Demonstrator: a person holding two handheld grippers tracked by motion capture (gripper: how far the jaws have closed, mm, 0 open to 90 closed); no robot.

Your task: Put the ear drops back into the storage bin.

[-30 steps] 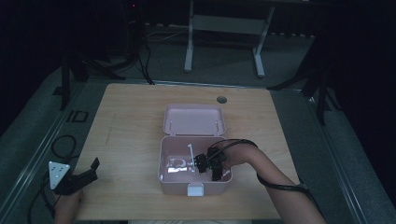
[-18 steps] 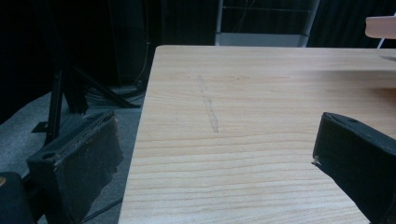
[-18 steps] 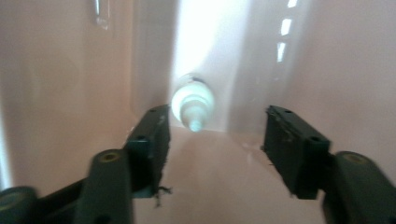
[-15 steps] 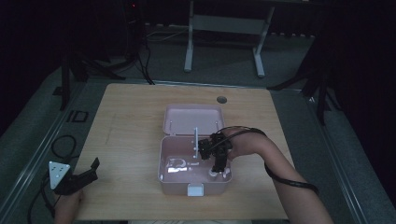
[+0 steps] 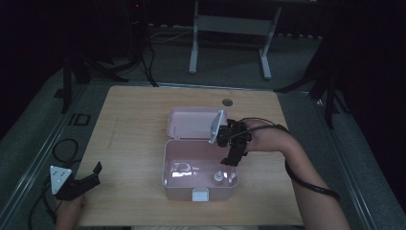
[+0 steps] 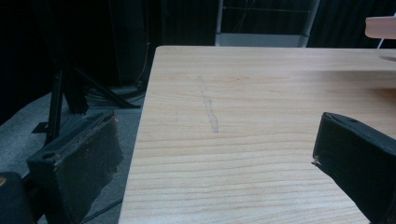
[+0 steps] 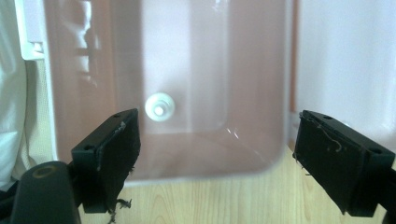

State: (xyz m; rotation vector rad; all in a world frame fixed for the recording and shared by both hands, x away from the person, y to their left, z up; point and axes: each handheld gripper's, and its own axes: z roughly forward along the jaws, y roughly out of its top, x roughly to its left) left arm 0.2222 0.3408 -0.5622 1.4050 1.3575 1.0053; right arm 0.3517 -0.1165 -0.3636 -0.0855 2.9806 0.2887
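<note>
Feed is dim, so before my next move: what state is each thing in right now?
Pink box: open, lid laid back flat on the table.
Small white bottle: upright inside the box, near its front.
Right gripper: open, empty, above the box.
Left gripper: open, empty, at the table's near-left edge.

The small pale items (image 5: 218, 178) in the box (image 5: 168, 168) are too small to be identified — the box (image 7: 261, 84) is cut off by the right gripper view's edges.
</note>
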